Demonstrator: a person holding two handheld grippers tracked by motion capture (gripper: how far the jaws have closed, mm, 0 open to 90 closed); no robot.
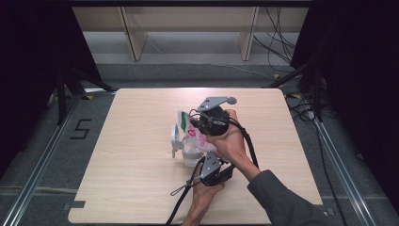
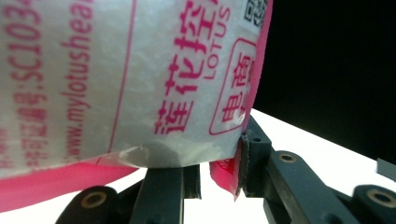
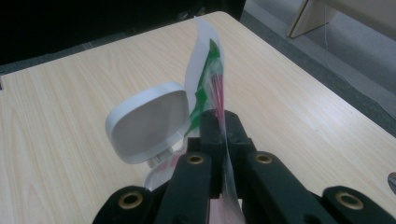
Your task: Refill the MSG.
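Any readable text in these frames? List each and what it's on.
"LOTUS": pink print on the white bag, left gripper view.
"www.mylotushea", cut off: same bag.
"SC103", cut off at the edge: same bag.
Pink Chinese characters and a QR code corner: there, not transcribed.
"5": black mark on the floor, high view.

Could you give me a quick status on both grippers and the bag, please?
Right gripper shut on the bag edge. Left gripper gripping the bag's pink lower edge. Bag above the white container, lid flipped open. Nothing in the way.
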